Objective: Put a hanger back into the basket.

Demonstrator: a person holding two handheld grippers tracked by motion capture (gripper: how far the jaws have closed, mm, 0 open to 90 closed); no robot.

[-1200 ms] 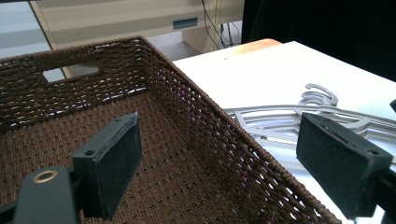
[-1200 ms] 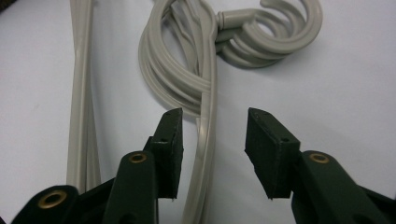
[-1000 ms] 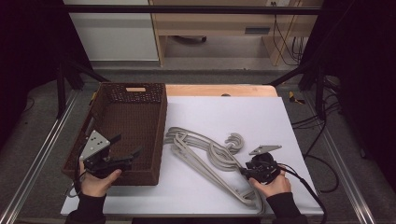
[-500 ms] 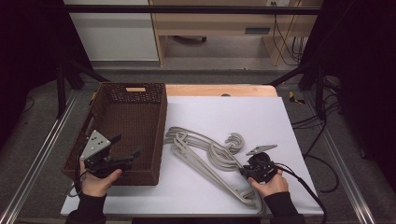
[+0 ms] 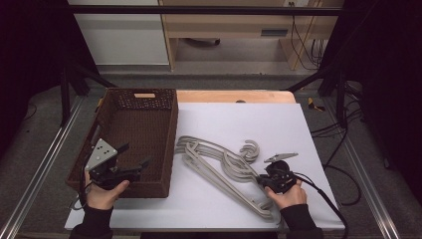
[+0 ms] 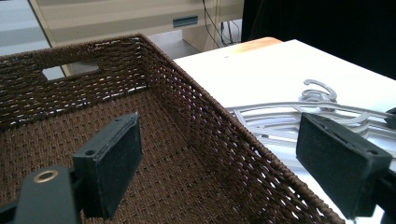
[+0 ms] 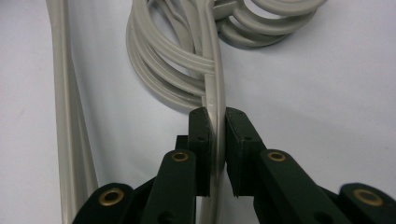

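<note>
The right gripper (image 7: pixel 217 123), its jaws just closed thin on one hanger (image 7: pixel 214 88) in the pile ahead, may drag tangled neighbours up, while the left gripper (image 6: pixel 224 154) gapes empty over the basket (image 6: pixel 196 102).

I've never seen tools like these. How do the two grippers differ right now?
The left gripper hangs open over the brown basket with nothing between its pads; the right gripper has just closed on a grey hanger. The left is above the basket; the right is low on the white table. Both are hand-held, with black jaws.
</note>
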